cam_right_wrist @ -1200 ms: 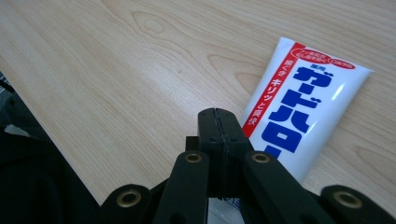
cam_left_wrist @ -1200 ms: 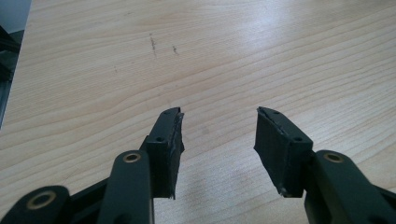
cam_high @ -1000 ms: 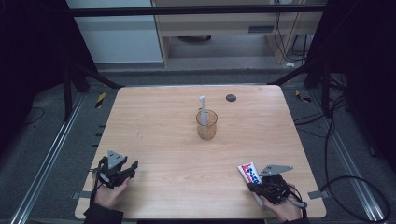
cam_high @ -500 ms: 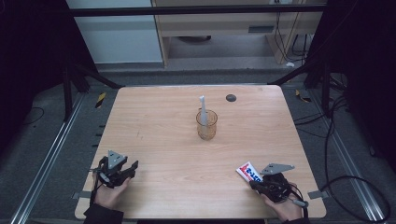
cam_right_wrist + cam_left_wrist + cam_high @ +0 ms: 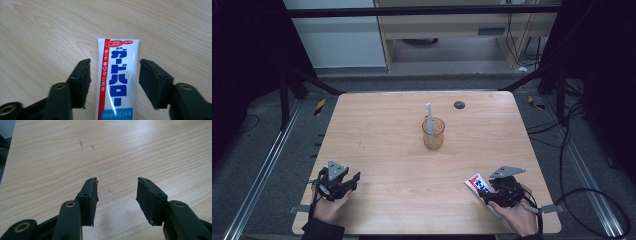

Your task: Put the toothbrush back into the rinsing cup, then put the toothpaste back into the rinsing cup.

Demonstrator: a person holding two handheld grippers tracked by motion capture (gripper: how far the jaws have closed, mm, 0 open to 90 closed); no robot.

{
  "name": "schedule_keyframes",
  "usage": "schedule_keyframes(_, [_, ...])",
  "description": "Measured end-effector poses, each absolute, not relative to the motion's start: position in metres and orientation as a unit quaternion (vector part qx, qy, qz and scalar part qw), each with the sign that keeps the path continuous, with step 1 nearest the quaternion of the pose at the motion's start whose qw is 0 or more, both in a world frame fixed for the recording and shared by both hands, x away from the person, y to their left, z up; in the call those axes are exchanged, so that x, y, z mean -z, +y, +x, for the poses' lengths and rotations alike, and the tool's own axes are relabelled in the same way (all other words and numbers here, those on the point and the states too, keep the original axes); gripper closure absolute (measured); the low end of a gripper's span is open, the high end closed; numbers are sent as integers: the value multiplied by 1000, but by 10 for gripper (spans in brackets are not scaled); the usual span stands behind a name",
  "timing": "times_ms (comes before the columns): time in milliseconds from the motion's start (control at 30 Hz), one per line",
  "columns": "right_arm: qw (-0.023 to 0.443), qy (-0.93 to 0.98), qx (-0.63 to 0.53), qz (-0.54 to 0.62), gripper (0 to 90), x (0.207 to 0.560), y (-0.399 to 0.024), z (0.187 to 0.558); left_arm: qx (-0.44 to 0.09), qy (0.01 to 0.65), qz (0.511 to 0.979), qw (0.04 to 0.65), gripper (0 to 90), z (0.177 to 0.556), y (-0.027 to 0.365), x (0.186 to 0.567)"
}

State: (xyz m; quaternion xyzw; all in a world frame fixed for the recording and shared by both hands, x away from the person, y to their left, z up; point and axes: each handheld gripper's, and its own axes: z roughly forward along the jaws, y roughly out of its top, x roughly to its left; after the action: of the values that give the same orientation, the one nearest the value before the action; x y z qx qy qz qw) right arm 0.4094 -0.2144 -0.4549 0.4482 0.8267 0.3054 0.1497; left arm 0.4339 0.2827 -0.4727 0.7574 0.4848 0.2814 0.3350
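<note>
A white toothpaste tube (image 5: 116, 80) with blue and red print lies flat on the wooden table (image 5: 387, 150), near the front right corner (image 5: 478, 183). My right gripper (image 5: 115, 62) straddles it. Its jaws have just been opening and now stand apart, with a gap on each side of the tube. A hand holds this gripper (image 5: 492, 192) low over the table. My left gripper (image 5: 117, 180) is open over bare wood at the front left (image 5: 352, 180), with nothing between its fingers.
An amber glass cup (image 5: 433, 134) stands mid-table with a white toothbrush (image 5: 429, 115) upright in it. A small dark round object (image 5: 459, 104) lies near the far edge. Cables and metal rails run along the floor beside the table.
Both hands stay where they were, and the tube lies in the same spot by the right gripper.
</note>
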Motion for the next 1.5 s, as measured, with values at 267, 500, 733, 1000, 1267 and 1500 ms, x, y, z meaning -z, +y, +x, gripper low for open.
schedule_keyframes(267, [132, 839, -260, 460, 314, 461, -214, 416, -279, 484, 760, 332, 504, 435, 283, 474])
schedule_keyframes(500, [121, 847, -227, 466, 306, 465, -212, 420, -277, 484, 762, 330, 502, 436, 282, 474])
schedule_keyframes(733, [111, 853, -209, 464, 313, 466, -211, 423, -271, 485, 765, 324, 498, 440, 281, 476])
schedule_keyframes(1000, [98, 858, -202, 463, 347, 472, -209, 427, -271, 483, 769, 320, 495, 441, 279, 477])
schedule_keyframes(1267, [78, 858, -199, 467, 407, 474, -208, 432, -268, 481, 772, 318, 494, 441, 279, 478])
schedule_keyframes(1500, [72, 858, -189, 473, 422, 475, -205, 434, -267, 482, 772, 317, 494, 441, 280, 478])
